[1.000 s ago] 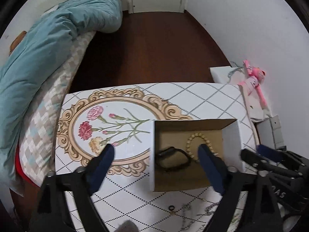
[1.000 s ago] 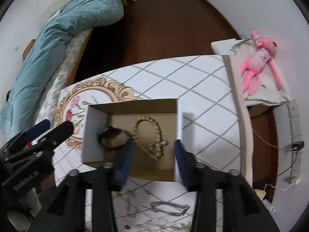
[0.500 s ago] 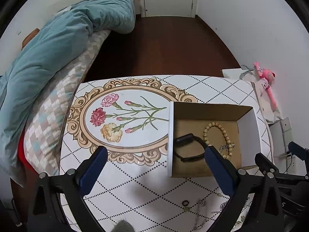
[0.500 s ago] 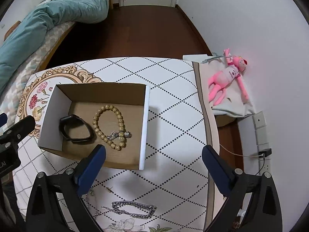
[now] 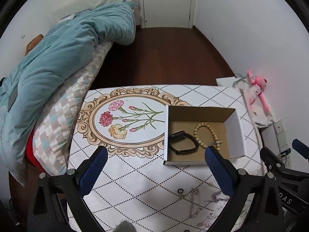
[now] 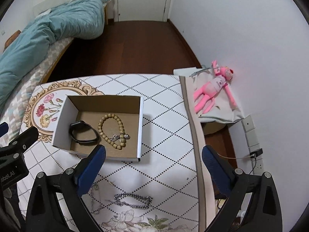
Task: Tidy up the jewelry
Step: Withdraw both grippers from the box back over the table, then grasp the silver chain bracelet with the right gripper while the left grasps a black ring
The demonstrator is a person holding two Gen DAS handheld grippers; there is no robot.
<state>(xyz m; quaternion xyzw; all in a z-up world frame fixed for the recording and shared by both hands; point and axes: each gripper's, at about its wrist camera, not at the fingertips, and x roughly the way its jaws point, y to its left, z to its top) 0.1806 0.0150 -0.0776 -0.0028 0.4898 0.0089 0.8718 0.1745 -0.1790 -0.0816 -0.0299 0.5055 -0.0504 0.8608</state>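
An open cardboard box [image 5: 237, 129] [image 6: 141, 127] stands on the patterned table. In it lie a black wristband [image 5: 182, 143] [image 6: 84, 133], a beige bead bracelet [image 5: 204, 134] [image 6: 111, 129] and a small silver piece [image 6: 120, 137]. A silver chain bracelet [image 6: 132, 200] lies on the table in front of the box, with thin chains [image 5: 194, 199] and a small ring [image 5: 180, 190] nearby. My left gripper [image 5: 154, 164] is open and empty, above the table near the box's front left. My right gripper [image 6: 153, 162] is open and empty, raised to the right of the box.
The table [image 5: 135, 174] carries a floral medallion print [image 5: 123, 119]. A bed with a teal duvet [image 5: 58, 54] runs along the left. A pink plush toy [image 6: 214, 89] lies on a low stand at the right wall. Dark wood floor [image 6: 135, 46] is beyond the table.
Both grippers have pulled back and up from the box. My right gripper opened wide, leaving the silver piece on the bead bracelet.
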